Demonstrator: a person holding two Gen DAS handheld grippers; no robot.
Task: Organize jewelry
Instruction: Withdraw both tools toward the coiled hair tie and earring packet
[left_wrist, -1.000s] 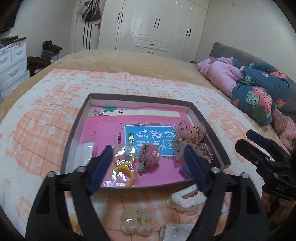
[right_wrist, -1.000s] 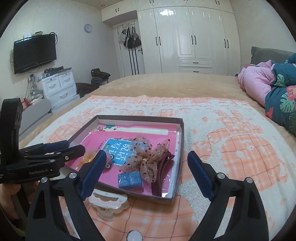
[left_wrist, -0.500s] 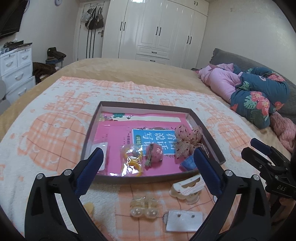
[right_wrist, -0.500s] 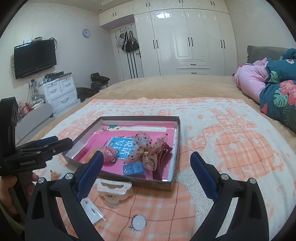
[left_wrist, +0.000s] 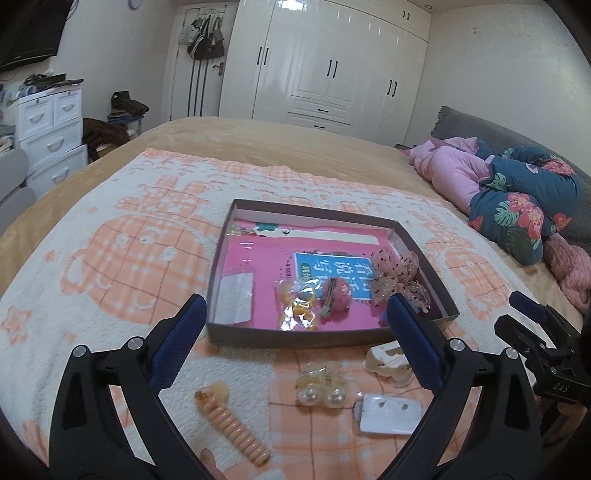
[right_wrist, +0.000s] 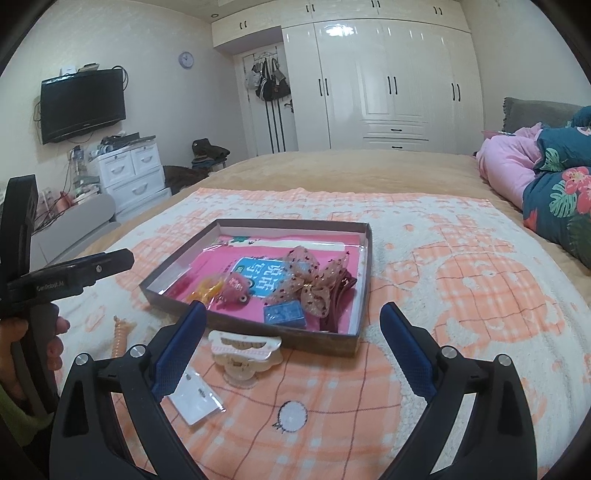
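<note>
A shallow grey box (left_wrist: 295, 336) (right_wrist: 258, 334) lies on the bed. It holds a yellow packet (left_wrist: 297, 308), a pink fuzzy clip (left_wrist: 335, 300), a sequined bow (left_wrist: 395, 271) (right_wrist: 314, 275) and a small blue box (right_wrist: 284, 314). On the blanket in front lie a peach coil clip (left_wrist: 231, 424), a pearl clip (left_wrist: 323, 386), a white earring card (left_wrist: 388, 417) (right_wrist: 197, 400) and a cream claw clip (right_wrist: 243, 350) (left_wrist: 388, 360). My left gripper (left_wrist: 295, 345) is open and empty, above these loose pieces. My right gripper (right_wrist: 291, 347) is open and empty, near the claw clip.
An orange-and-white blanket (left_wrist: 129, 251) covers the bed. Pink and floral bedding (left_wrist: 517, 195) is piled at the right. White drawers (left_wrist: 48, 129) stand left of the bed, wardrobes (right_wrist: 388, 85) behind it. The right gripper also shows in the left wrist view (left_wrist: 535, 339).
Both grippers have pulled back and risen away from the box. The loose clips and card in front of the box have come into view. Both stay open.
</note>
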